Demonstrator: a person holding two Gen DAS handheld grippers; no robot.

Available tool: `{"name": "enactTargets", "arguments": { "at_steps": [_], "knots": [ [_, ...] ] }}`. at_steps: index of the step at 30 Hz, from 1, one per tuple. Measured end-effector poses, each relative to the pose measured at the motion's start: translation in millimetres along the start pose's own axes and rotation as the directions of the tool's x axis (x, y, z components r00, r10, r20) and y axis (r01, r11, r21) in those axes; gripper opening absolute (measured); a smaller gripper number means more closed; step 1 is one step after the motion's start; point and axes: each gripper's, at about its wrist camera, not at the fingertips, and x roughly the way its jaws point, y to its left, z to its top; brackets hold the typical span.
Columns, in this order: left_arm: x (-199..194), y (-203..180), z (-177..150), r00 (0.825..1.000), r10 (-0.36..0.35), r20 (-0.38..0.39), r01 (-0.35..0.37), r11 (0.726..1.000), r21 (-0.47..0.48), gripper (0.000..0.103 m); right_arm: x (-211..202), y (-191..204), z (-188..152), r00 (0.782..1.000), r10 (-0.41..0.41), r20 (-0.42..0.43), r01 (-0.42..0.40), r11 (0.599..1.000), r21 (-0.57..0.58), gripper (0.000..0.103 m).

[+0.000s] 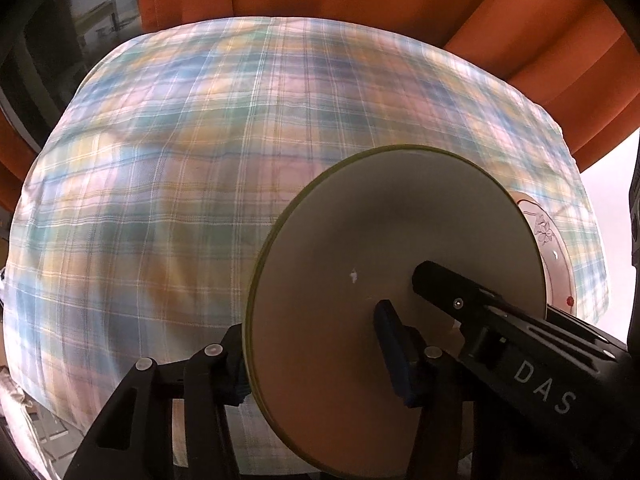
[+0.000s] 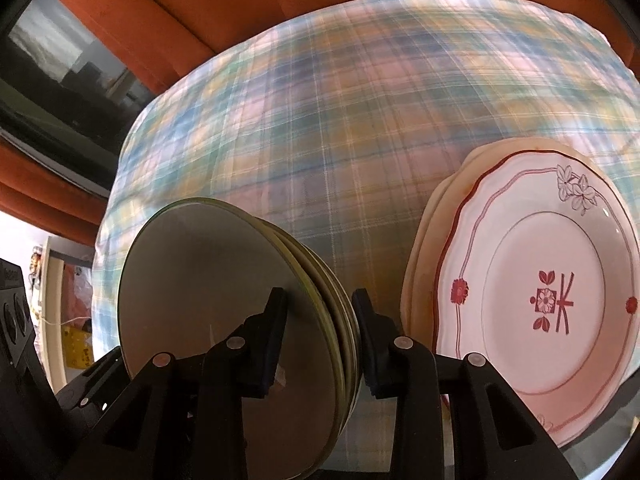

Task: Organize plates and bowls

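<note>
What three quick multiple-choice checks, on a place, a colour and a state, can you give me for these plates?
1. In the right wrist view, the patterned plate is:
A. left of the green-rimmed plates
B. right of them
C. between the tongs

2. The patterned plate's centre motif is:
A. blue
B. yellow
C. red

3. The right tongs are:
A. shut on the green-rimmed plates
B. open and empty
C. out of view

Answers:
1. B, it shows to the right of that stack.
2. C, the middle design is red.
3. A, they pinch the stack on both faces.
</note>
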Motion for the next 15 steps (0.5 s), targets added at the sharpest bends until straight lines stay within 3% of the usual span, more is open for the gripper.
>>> {"name": "enactTargets", "arguments": {
  "at_steps": [15],
  "knots": [
    [-21, 14, 4, 0.996, -0.067, -0.057, 0.070, 0.996, 0.056, 0.051, -14, 20, -12, 0.996, -0.093, 0.005, 0.092, 0.990, 0.103, 0.037]
  ]
}}
